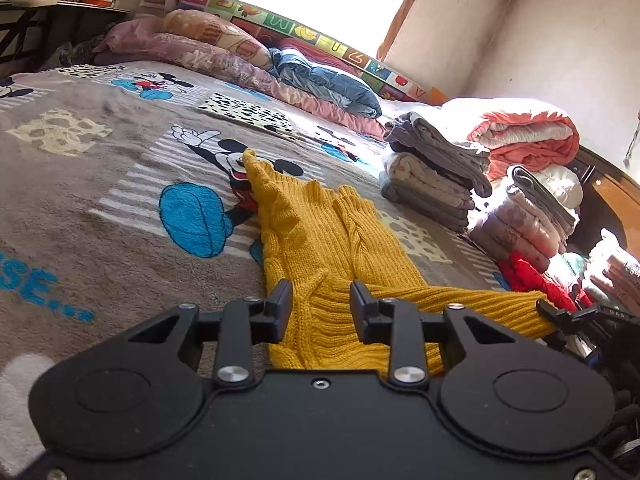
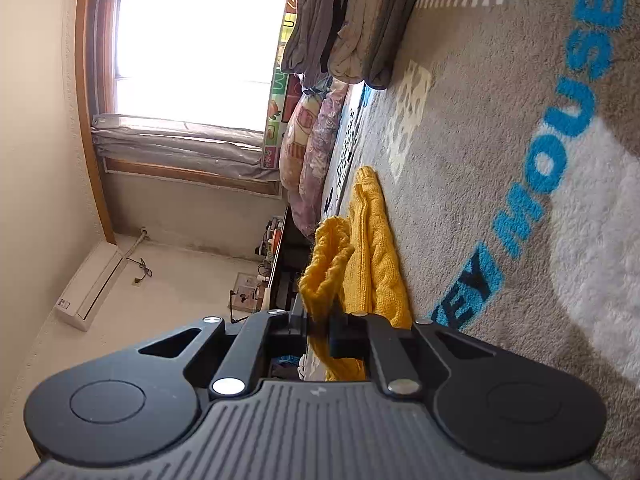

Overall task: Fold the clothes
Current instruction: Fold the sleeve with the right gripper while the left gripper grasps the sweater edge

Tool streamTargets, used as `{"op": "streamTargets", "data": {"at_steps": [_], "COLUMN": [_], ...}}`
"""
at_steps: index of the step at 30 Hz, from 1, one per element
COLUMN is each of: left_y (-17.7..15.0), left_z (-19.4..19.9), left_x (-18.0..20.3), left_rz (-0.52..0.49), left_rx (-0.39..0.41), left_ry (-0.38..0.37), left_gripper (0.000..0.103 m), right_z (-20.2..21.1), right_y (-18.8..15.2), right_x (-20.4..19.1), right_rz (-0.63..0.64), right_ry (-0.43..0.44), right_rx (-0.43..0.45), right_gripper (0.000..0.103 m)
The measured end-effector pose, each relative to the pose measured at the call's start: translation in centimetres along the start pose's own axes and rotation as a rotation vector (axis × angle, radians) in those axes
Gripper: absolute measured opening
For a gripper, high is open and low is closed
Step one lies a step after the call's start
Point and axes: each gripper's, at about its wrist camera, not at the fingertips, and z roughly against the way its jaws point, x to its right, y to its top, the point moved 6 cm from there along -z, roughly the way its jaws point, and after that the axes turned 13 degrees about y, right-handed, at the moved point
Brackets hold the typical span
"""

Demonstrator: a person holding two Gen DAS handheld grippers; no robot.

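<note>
The yellow knit sweater (image 1: 316, 236) lay lengthwise on the bed's grey cartoon blanket (image 1: 100, 208), folded narrow. In the left wrist view, the left gripper (image 1: 321, 304) hovered over the near ribbed hem, its fingers (image 1: 362, 300) spread apart and holding nothing; stacks of folded clothes (image 1: 432, 176) stood to the right of the sweater. The right wrist view, rolled sideways, showed what the left could not: the right gripper (image 2: 319, 330) had its fingers clamped on a bunched yellow edge lifted off the blanket, beneath a bright window (image 2: 192, 48).
</note>
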Motion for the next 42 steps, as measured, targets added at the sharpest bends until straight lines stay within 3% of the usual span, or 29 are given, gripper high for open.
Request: {"op": "streamTargets", "data": {"at_steps": [2, 4, 7, 14, 19, 21, 24, 30, 35, 39, 42], "left_y": [-2.0, -3.1, -2.6, -0.3, -2.1, -1.7, -0.1, 4.1, 7.5, 9.3, 10.2], "left_z": [-1.5, -2.3, -1.6, -0.1, -2.3, -1.9, -1.6, -6.2, -10.3, -15.1, -17.7], "left_x": [1.4, 2.1, 1.3, -0.8, 0.4, 0.2, -0.9, -1.7, -2.2, -1.8, -0.5], "left_rz": [-0.156, -0.230, -0.183, 0.053, -0.014, 0.001, 0.051, 0.039, 0.017, -0.049, -0.155], "left_rx": [-0.095, -0.122, -0.108, -0.016, -0.173, -0.158, -0.072, -0.068, -0.078, -0.118, -0.123], "left_ry": [0.039, 0.057, 0.027, -0.037, -0.031, -0.011, 0.036, 0.138, 0.220, 0.208, 0.207], "left_gripper": [0.030, 0.030, 0.030, 0.030, 0.030, 0.030, 0.030, 0.030, 0.030, 0.030, 0.030], "right_z": [-0.1, 0.2, 0.6, 1.4, 1.7, 1.6, 1.4, 2.5, 3.1, 3.6, 3.7], "right_y": [-0.1, -0.2, -0.1, 0.2, 0.3, 0.1, 0.1, 0.1, -0.7, -1.3, -1.5], "right_x": [-0.3, -0.6, -0.9, 0.2, 0.8, 0.2, -1.1, 3.1, 4.2, 4.8, 5.0], "right_rz": [0.005, 0.006, 0.013, 0.025, 0.023, 0.025, 0.055, -0.025, -0.038, -0.058, -0.066], "right_ry": [0.007, 0.010, 0.005, -0.040, -0.061, -0.037, -0.017, -0.149, -0.195, -0.219, -0.221], "right_rx": [-0.006, -0.011, -0.010, -0.007, -0.004, -0.016, -0.032, -0.015, -0.034, -0.034, -0.033], "right_gripper": [0.011, 0.011, 0.011, 0.011, 0.011, 0.011, 0.011, 0.011, 0.011, 0.011, 0.011]}}
